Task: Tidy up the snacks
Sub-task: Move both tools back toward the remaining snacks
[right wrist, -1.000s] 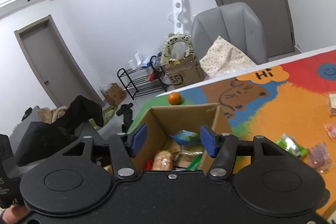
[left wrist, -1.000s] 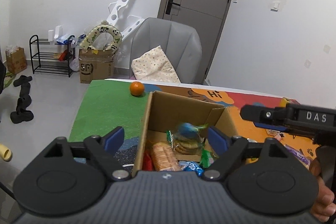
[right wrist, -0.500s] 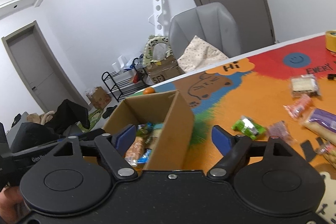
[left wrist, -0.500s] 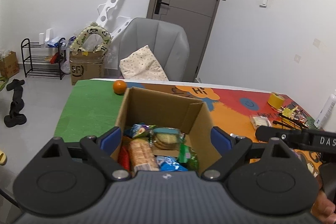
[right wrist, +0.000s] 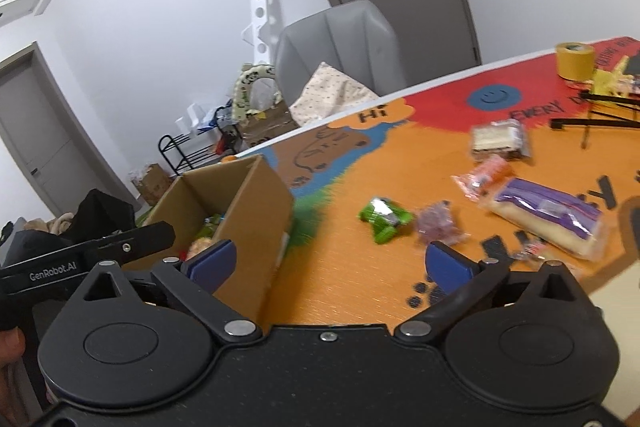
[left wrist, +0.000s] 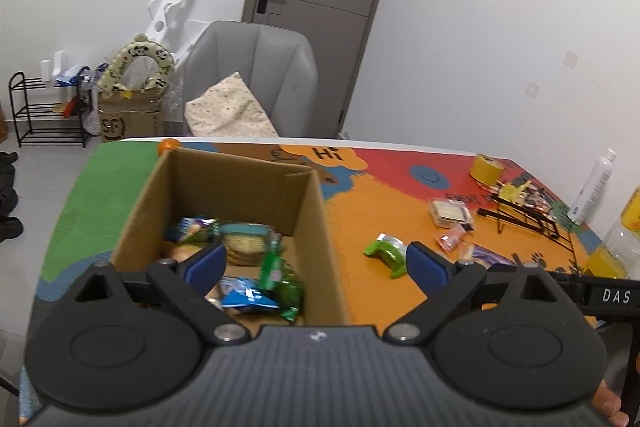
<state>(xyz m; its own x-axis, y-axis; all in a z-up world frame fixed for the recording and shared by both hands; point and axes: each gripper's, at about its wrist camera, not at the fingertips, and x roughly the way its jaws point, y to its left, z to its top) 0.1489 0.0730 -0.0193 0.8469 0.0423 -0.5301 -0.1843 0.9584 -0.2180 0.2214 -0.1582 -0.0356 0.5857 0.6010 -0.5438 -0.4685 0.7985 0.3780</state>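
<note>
**Ana:** Right wrist view has the right claw with its jaws opening and nothing between them. The green snack packet lies just ahead of it, a little right of centre, on the orange part of the surface.

**Ben:** I'd judge that packet the next pick. Come down over it squarely, straddle its short side, and close only once both pads are low, since crinkly film slides.

**Ana:** And the left claw?

**Ben:** Its jaws are opening too and hold nothing. The cardboard box sits under its left finger, already holding several wrappers.

**Ana:** What does the packet look like?

**Ben:** Small, bright green, glossy and crumpled, with a pale patch. A purplish clear bag lies just to its right, so keep the right pad clear of it.
</note>
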